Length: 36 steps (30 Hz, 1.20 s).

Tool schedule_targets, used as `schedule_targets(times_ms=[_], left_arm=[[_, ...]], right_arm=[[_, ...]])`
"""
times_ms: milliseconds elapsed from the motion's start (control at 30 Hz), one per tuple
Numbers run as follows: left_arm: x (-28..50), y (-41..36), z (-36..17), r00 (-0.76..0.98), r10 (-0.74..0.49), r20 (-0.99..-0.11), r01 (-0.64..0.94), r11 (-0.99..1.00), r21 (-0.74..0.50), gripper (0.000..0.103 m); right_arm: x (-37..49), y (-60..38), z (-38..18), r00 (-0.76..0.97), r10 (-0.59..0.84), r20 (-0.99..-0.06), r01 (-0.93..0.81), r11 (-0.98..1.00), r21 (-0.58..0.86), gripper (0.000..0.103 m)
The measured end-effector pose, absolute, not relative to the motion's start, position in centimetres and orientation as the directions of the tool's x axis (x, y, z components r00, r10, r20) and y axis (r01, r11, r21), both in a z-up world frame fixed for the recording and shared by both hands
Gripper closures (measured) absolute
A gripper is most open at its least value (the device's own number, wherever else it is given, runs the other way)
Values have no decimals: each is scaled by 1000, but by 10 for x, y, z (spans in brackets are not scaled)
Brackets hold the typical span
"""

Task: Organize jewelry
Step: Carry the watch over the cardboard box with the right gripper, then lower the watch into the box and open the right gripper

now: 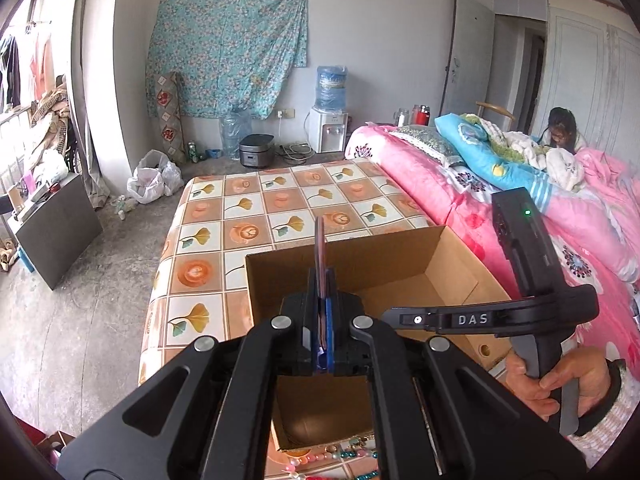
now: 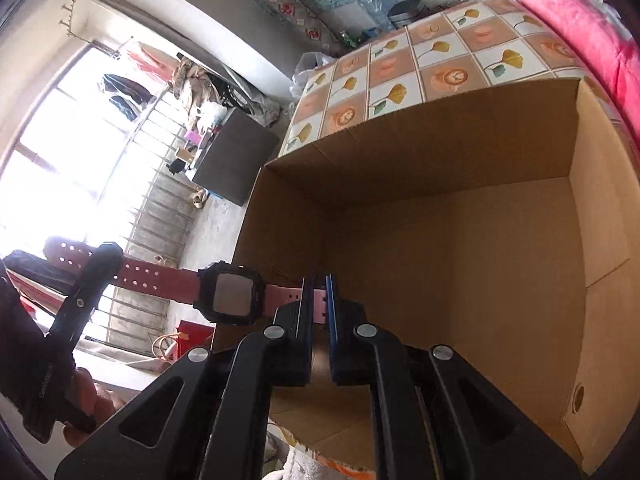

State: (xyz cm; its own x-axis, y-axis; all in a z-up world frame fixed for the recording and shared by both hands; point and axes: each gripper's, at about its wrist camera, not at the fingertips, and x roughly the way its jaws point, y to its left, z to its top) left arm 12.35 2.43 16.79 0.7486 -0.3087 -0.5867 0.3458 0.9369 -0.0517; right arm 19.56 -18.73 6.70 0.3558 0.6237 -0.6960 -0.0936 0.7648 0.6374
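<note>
A watch (image 2: 232, 294) with a black square case and a pink strap hangs stretched between both grippers, just left of an open cardboard box (image 2: 460, 240). My right gripper (image 2: 320, 286) is shut on the short strap end beside the case. My left gripper (image 2: 102, 258) is shut on the holed strap end. In the left wrist view, the strap (image 1: 320, 240) shows edge-on between the pads of the left gripper (image 1: 322, 278), over the box (image 1: 360, 264). The right gripper (image 1: 390, 316) reaches in from the right, held by a hand (image 1: 560, 384). The box looks bare inside.
The box stands on a table with a flower-patterned cloth (image 1: 248, 208). Several bead strings (image 1: 332, 456) lie on the cloth in front of the box. A pink-covered bed (image 1: 460, 208) runs along the right, with a person (image 1: 562, 128) sitting at its far end.
</note>
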Motion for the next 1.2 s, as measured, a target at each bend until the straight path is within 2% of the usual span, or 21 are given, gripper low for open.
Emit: schedule_targets(times_ms=[67,133,200,233,533,867,1067,1200], left_arm=[[136,23,161,739,-280,-613,331,943,-32,101],[144,22,151,722,-265,-640,325,945,-24,101],[154,20,143,706,-248,-664,321,947,-12,101],[158,18,139,695,-248,-675,326,945,-11,101],[181,-40,116,612,-293,-735,430,903,-2,101],[186,-127,100,474,-433,-767,555,823,-122,101],[188,-129,96,478,-429,-766,544,830,-124,101],[201,-107,92,512,-349,-785,467,880,-86,101]], right_arm=[[211,-175,53,286,605,-743,-72,787,613,94],[218,-170,46,256,596,-761,-67,796,601,88],[217,-176,48,285,605,-744,-70,787,613,73],[216,-181,50,303,600,-741,-77,790,608,72],[174,-259,89,515,555,-653,-39,776,629,67],[135,-332,101,625,482,-613,58,755,653,67],[136,-331,93,591,497,-636,46,766,642,67],[142,-315,100,569,492,-659,-9,805,593,66]])
